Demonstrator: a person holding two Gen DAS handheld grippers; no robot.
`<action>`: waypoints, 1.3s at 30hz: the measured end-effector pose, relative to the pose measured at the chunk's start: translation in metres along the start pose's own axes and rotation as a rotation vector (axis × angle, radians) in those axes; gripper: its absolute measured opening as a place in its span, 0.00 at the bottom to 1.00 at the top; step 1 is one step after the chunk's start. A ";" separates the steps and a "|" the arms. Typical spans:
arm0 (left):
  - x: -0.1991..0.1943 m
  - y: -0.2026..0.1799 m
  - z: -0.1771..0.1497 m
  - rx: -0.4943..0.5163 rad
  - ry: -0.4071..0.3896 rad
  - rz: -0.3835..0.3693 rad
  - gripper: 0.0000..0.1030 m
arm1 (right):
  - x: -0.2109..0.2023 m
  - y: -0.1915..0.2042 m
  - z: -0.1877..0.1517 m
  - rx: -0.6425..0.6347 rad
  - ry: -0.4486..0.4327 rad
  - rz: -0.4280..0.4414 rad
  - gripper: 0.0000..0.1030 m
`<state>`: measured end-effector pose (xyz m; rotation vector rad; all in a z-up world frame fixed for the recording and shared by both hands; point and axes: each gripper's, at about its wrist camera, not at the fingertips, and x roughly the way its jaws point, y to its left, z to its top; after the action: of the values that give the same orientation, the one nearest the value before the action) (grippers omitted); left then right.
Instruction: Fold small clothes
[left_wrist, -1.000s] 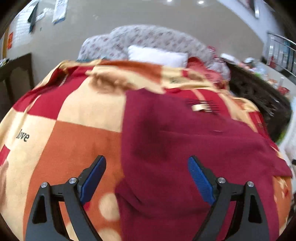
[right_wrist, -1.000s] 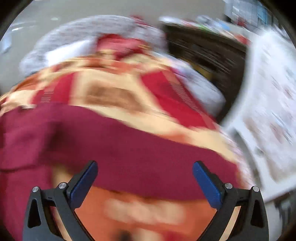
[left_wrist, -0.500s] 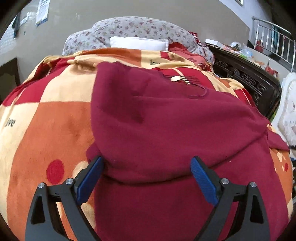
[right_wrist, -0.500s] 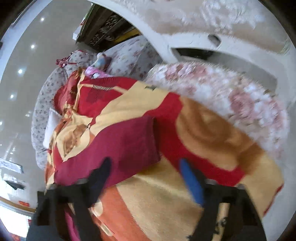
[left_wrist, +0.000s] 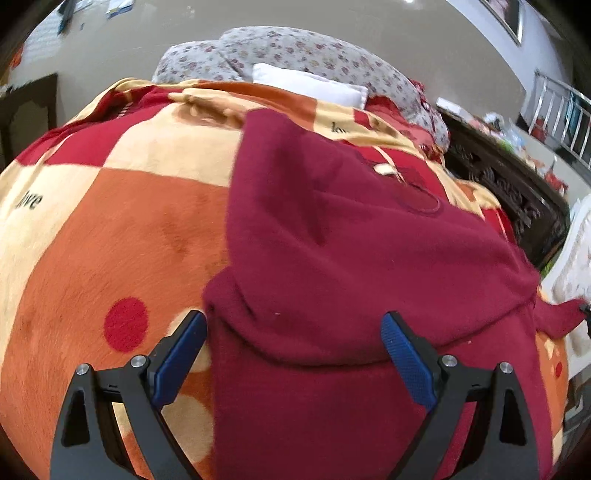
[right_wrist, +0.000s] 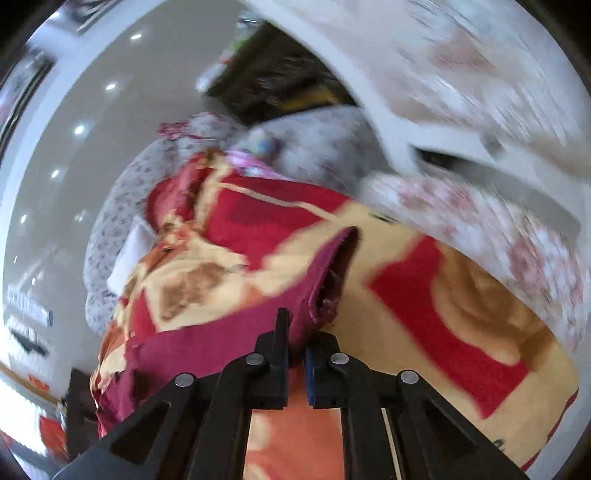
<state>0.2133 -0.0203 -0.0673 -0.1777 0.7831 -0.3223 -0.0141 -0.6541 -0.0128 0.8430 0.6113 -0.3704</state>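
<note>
While our left gripper (left_wrist: 293, 334) is hovering wide over the maroon garment (left_wrist: 351, 240), our tilted right gripper (right_wrist: 295, 343) is pinching its cuff (right_wrist: 325, 291).

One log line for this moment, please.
left gripper: open, over garment fold | right gripper: shut on garment cuff | blanket: under garment | stage: mid-fold
</note>
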 end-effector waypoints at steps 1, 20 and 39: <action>-0.003 0.002 0.000 -0.010 -0.014 0.001 0.92 | -0.001 0.018 0.001 -0.023 0.000 0.030 0.07; -0.044 0.089 -0.009 -0.417 -0.211 0.083 0.92 | 0.141 0.428 -0.262 -0.632 0.386 0.443 0.07; -0.046 0.070 -0.005 -0.325 -0.225 0.009 0.92 | 0.123 0.396 -0.291 -0.833 0.388 0.331 0.60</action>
<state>0.1942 0.0609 -0.0590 -0.5070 0.6084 -0.1603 0.1884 -0.1896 -0.0097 0.1916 0.8773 0.3546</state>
